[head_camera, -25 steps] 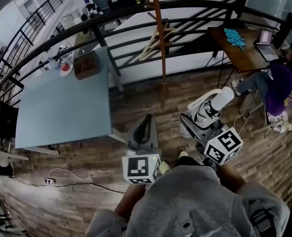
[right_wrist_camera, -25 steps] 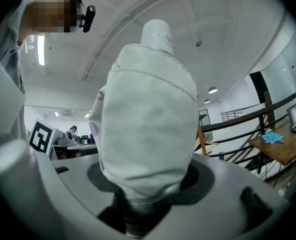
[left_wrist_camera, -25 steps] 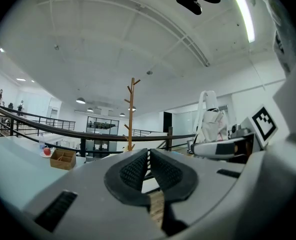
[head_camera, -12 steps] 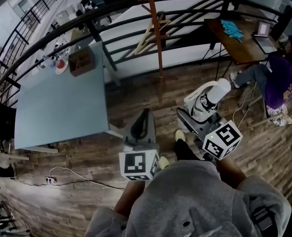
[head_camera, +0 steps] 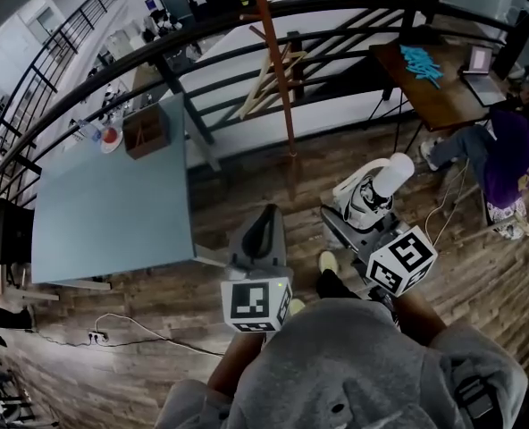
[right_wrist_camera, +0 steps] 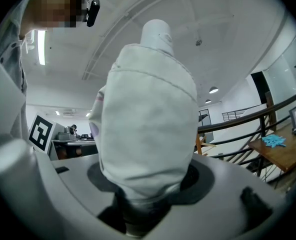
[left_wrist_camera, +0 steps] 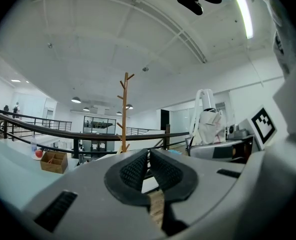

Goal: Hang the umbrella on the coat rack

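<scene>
A folded white umbrella [head_camera: 378,189] stands upright in my right gripper [head_camera: 357,222], which is shut on its lower part. In the right gripper view the umbrella [right_wrist_camera: 148,114] fills the middle and hides the right gripper [right_wrist_camera: 145,186] pads. My left gripper [head_camera: 265,217] is to its left, shut, with nothing between its jaws. The left gripper [left_wrist_camera: 149,153] points level toward the wooden coat rack [left_wrist_camera: 123,113], which stands well ahead by the railing. From the head view the coat rack [head_camera: 278,70] is a tall brown pole across a stretch of wooden floor.
A blue-grey table [head_camera: 113,204] with a wooden box [head_camera: 145,129] stands to the left. A black railing [head_camera: 336,25] runs behind the rack. At the right are a brown desk [head_camera: 430,83] and a seated person [head_camera: 506,155]. A cable [head_camera: 121,327] lies on the floor.
The person has stepped forward, one shoe now showing between the grippers. Both grippers have travelled a little along with them, the umbrella still held upright in the right one.
</scene>
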A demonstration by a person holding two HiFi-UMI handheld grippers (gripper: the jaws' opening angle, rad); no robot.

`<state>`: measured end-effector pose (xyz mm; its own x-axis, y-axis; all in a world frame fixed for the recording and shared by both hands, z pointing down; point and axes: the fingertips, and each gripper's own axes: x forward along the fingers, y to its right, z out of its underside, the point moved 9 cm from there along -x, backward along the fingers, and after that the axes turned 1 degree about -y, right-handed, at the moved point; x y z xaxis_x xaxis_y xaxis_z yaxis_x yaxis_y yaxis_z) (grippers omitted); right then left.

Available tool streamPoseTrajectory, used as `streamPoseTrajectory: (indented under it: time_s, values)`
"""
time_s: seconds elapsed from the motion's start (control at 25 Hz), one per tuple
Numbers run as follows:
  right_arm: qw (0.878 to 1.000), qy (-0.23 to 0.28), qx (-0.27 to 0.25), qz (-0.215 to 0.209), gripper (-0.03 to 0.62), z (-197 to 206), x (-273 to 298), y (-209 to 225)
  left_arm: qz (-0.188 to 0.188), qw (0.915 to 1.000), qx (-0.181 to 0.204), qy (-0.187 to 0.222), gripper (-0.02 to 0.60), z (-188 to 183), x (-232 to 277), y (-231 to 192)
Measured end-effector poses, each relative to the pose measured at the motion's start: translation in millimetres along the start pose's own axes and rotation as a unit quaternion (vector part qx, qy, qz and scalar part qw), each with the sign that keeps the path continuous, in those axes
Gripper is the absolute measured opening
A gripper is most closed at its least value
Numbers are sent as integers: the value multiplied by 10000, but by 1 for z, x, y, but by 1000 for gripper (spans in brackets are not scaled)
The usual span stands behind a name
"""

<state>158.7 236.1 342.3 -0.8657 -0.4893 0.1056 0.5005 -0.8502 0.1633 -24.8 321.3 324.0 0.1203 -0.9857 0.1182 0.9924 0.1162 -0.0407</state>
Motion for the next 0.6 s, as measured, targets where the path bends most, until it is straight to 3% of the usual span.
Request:
streamPoseTrajectory:
  time_s: [0.6]
  values:
    - [9999,-91,102,-92,254,-12,45,119,-61,9999,79,-140,26,-14,128,11]
